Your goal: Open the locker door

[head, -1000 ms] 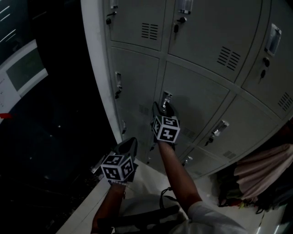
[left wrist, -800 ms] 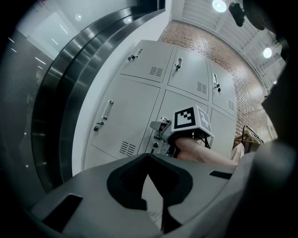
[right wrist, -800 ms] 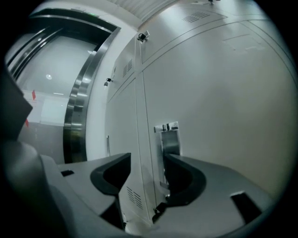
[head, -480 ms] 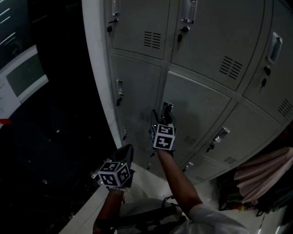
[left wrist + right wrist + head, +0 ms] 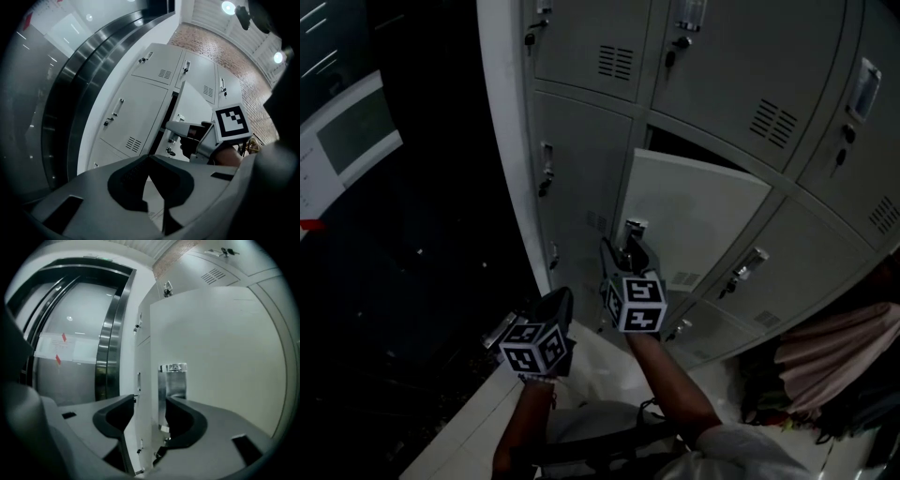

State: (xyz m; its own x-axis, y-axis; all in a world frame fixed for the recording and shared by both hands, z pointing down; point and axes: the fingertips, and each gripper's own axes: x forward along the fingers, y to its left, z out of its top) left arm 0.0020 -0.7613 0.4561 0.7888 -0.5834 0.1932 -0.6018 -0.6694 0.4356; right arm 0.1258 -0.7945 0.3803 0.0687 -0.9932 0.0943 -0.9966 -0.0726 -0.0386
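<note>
Door point(image 5: 694, 211) of the middle locker stands a little way open, with a dark gap point(image 5: 680, 142) along its top. It looks hinged on its right side.

On the left, the left claw point(image 5: 557, 302) hangs low beside the lockers point(image 5: 581, 178), well apart from the door. Its jaws are pressed together with nothing in them.

Next comes the right claw point(image 5: 625, 251), at the door's left edge. Its jaws have just been closing. The door's edge and the shiny handle point(image 5: 172, 380) sit between them. One jaw is at the edge and the other is on the handle, so I think the claw has hold of the door there.

What could go wrong? The grip looks thin, just on the edge. If the claw pulls fast or twists, I think it may slip off and the door may swing back shut. If the pull goes sideways and not along the door's swing, the jaws could scrape the door or bend the handle. A hard pull could also fling the door wide and bump the next locker point(image 5: 806, 253) on the right.

The door lies straight ahead of the right claw and spreads out to the claw's right. Its free edge is inside the jaws, and its hinge side is far from them.
</note>
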